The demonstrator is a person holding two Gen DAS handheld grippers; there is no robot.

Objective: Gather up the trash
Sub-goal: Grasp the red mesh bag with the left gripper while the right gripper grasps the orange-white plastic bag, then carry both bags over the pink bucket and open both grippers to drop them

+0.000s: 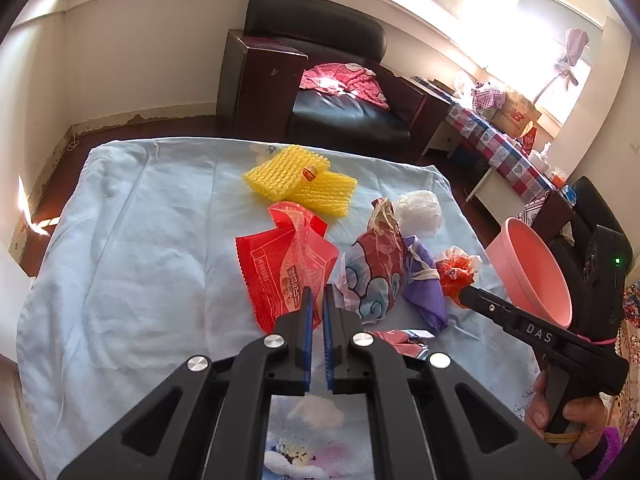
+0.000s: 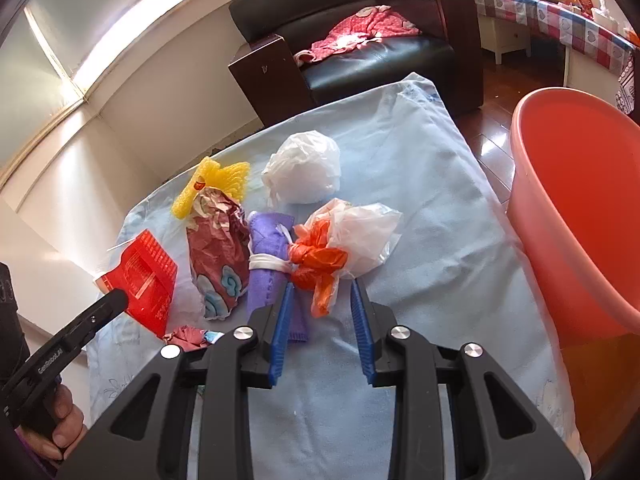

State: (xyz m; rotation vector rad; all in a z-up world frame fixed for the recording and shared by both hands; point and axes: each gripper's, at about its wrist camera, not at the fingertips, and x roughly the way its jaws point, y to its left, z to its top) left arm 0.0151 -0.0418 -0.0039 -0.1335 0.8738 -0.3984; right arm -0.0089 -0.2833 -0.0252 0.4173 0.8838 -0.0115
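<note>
Here, my left gripper (image 1: 317,292) sits low over the light blue cloth (image 1: 132,264), blue pads nearly together w/ only a thin slit between; tips are right at the near edge of the red wrapper (image 1: 280,264), but I can't tell if any film is pinched. My right gripper (image 2: 323,288) is angled in from the right, jaws wide apart, straddling the tail of the orange and clear plastic bag (image 2: 340,240); nothing gripped. In the left wrist view the right gripper (image 1: 466,294) shows as a black bar w/ its tip at that bag (image 1: 456,270).

Around it: purple cloth roll (image 2: 268,264) tied w/ a white band, touching the bag's left side; crumpled dark-red paper (image 2: 218,248) just left of that; yellow foam netting (image 1: 298,180) further back; white bag ball (image 2: 304,172) behind; small crumpled scrap (image 2: 188,336) near my left finger. Pink tub (image 2: 580,208) stands off the right edge of the cloth. Dark armchair (image 1: 320,88) beyond.

Bag's long axis runs roughly toward me, orange tail nearest, clear part fanned to the back right.
</note>
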